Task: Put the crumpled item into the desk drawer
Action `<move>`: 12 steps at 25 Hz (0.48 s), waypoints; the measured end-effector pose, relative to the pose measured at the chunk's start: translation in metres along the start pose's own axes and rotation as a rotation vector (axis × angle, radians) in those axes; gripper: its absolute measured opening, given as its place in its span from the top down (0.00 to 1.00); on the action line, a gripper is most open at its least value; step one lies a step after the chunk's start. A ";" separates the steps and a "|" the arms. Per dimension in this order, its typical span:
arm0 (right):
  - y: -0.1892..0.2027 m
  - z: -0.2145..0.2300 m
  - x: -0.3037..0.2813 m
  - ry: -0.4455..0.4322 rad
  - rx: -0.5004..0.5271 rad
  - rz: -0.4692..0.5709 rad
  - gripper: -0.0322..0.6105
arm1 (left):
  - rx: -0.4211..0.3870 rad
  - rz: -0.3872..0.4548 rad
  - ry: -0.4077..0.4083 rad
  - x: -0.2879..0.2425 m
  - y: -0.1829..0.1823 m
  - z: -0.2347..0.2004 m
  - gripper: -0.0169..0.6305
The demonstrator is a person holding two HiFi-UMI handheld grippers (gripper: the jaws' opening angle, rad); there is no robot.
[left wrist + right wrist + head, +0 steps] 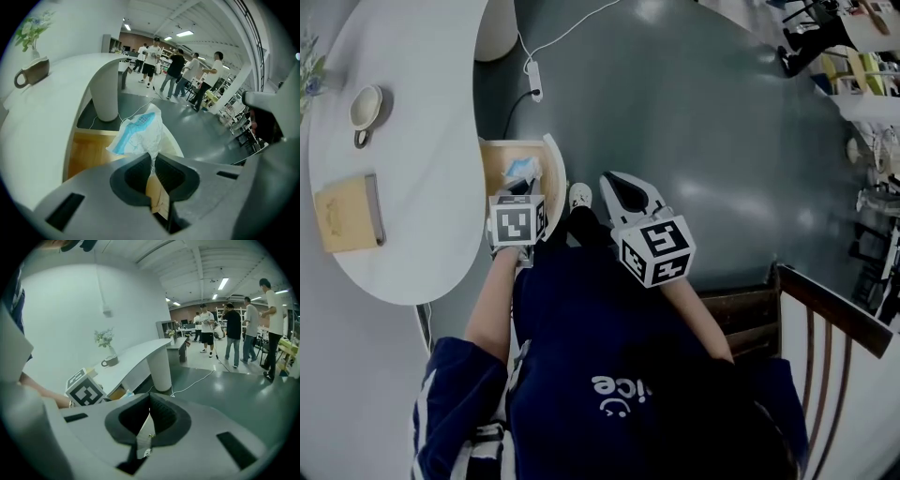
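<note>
Room with grey floor, white curved surface carrying a mug | open wooden drawer at its edge | left gripper pinches crumpled white-blue wrapper, over the drawer's inside | right gripper jaws together, empty, nearby.

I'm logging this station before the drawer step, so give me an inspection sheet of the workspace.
Surface: white desk, its wooden drawer open.
Job's things: crumpled wrapper held at the open drawer, not released.
Clutter: mug, tan book and flowers on the desk.
Grippers: left gripper shut on the wrapper; right gripper shut, empty.
Cables: white cable across the floor.
Surroundings: wooden chair nearby; people standing far off.
</note>
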State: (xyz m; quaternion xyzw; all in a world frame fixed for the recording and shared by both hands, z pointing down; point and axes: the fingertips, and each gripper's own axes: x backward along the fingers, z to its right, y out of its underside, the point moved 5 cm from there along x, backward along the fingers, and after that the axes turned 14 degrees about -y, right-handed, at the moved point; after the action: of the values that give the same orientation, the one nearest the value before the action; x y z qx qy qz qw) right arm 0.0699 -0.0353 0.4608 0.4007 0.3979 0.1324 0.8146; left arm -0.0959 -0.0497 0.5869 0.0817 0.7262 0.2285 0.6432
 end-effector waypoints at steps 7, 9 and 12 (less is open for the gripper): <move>-0.004 0.003 -0.007 0.042 -0.022 0.019 0.94 | -0.025 -0.055 -0.015 -0.027 0.007 -0.005 0.93; 0.000 0.003 -0.007 0.053 -0.036 0.015 0.94 | -0.025 -0.078 -0.024 -0.036 0.012 -0.008 0.93; 0.007 0.004 -0.005 0.090 -0.053 0.001 0.94 | -0.031 -0.114 -0.019 -0.051 0.020 -0.009 0.93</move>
State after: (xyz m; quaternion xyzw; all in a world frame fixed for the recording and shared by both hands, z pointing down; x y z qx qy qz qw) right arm 0.0706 -0.0359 0.4708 0.3728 0.4304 0.1613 0.8061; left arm -0.1003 -0.0550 0.6421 0.0325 0.7201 0.2019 0.6631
